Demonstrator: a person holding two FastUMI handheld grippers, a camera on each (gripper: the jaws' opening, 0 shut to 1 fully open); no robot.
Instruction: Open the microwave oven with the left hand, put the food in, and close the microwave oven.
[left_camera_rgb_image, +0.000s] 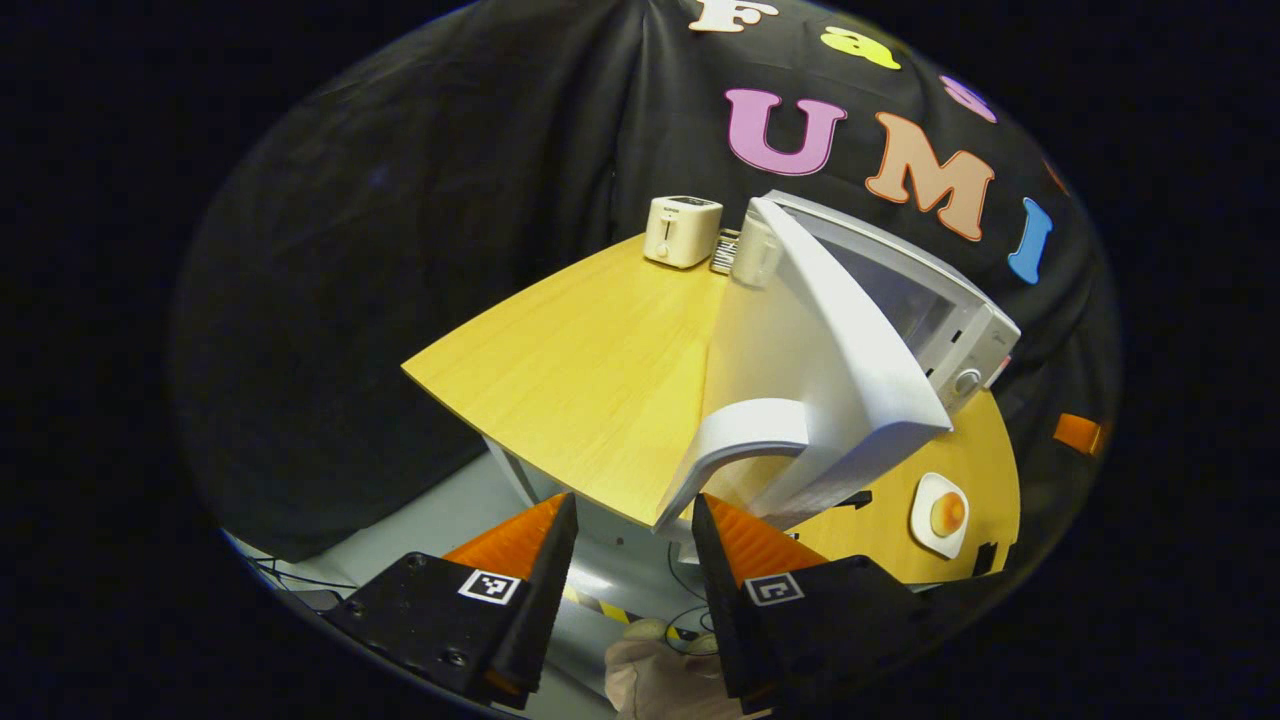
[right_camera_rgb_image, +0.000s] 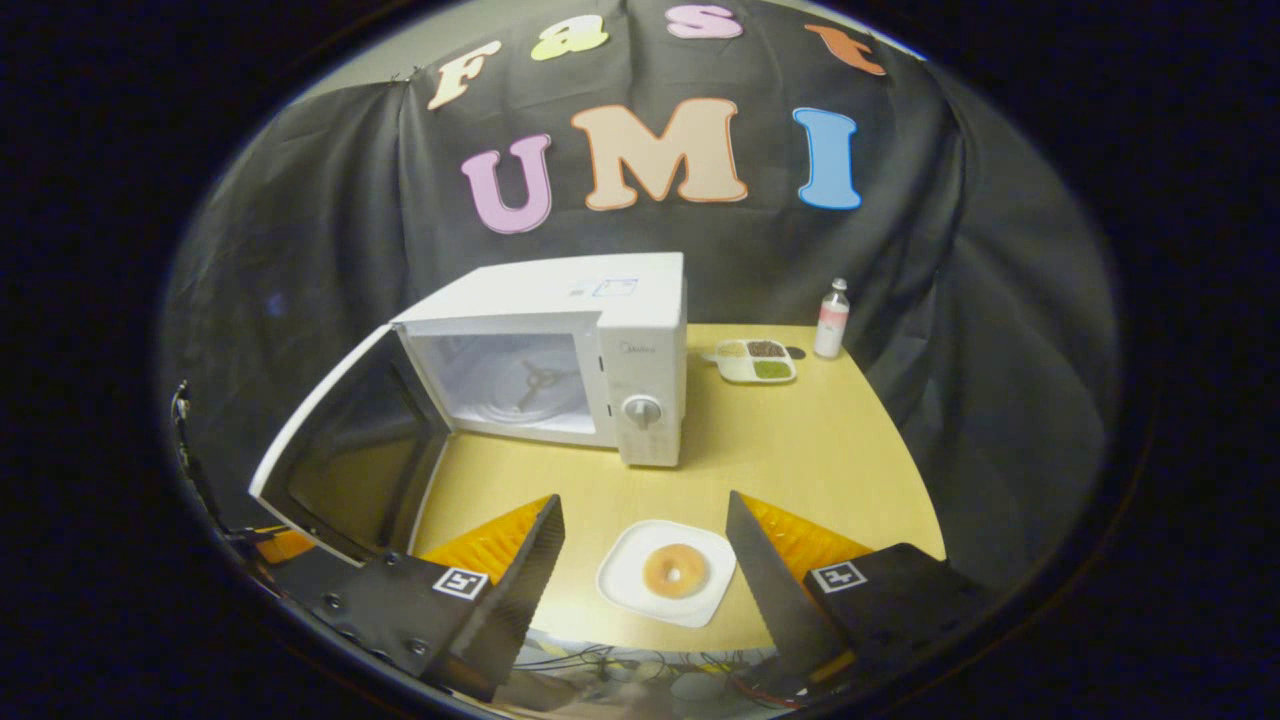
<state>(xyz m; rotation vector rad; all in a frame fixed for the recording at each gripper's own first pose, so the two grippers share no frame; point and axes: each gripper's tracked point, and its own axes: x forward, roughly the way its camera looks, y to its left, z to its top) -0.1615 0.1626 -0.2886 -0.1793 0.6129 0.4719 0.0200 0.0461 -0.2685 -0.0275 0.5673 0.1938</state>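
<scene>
No readable text for you. Microwave has top stickers and a small front logo beyond your right claw, too blurred; bottle label farther right, illegible.

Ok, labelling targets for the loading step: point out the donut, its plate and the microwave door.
donut (right_camera_rgb_image: 676, 571), right gripper view, on its glazed ring.
plate (right_camera_rgb_image: 625, 590), right gripper view, on its bare left rim.
microwave door (right_camera_rgb_image: 345, 460), right gripper view, on its inner window.
</scene>
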